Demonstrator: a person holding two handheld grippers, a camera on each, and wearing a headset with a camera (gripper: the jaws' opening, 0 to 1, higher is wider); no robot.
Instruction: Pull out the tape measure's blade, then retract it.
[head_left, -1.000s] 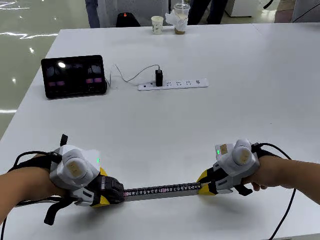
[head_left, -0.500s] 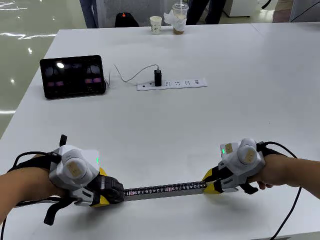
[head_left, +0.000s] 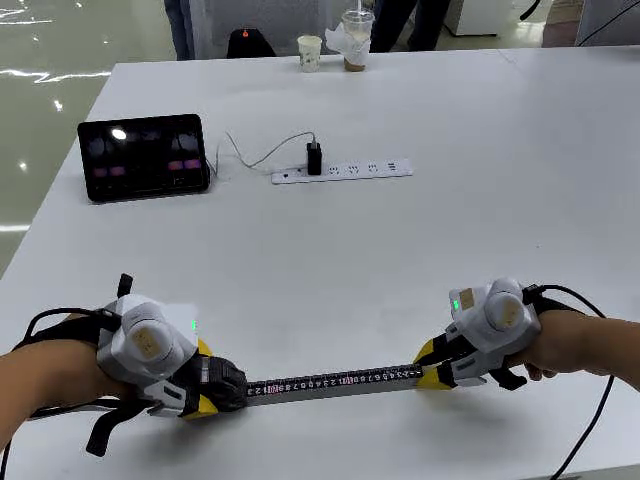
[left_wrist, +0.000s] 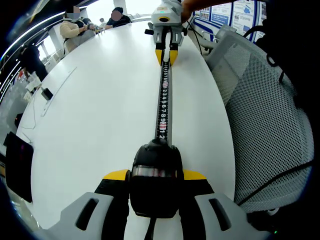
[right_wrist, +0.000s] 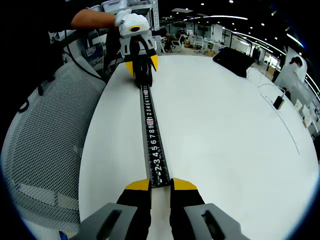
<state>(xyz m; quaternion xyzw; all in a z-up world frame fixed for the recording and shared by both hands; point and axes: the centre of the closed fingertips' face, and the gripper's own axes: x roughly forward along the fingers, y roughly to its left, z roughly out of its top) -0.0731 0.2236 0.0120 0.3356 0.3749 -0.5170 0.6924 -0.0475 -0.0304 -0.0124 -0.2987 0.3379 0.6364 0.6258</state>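
White workbench (head_left: 400, 250), near edge: blade (head_left: 335, 381) stretched flat between both grippers.
Case of tape measure (left_wrist: 156, 175) clamped in left gripper (head_left: 213, 389); blade tip pinched by right gripper (head_left: 429, 365). Judgement: keep pull straight, level with bench, case held steady, so blade does not kink. Versus a second ago, right gripper sits further right, more blade exposed.
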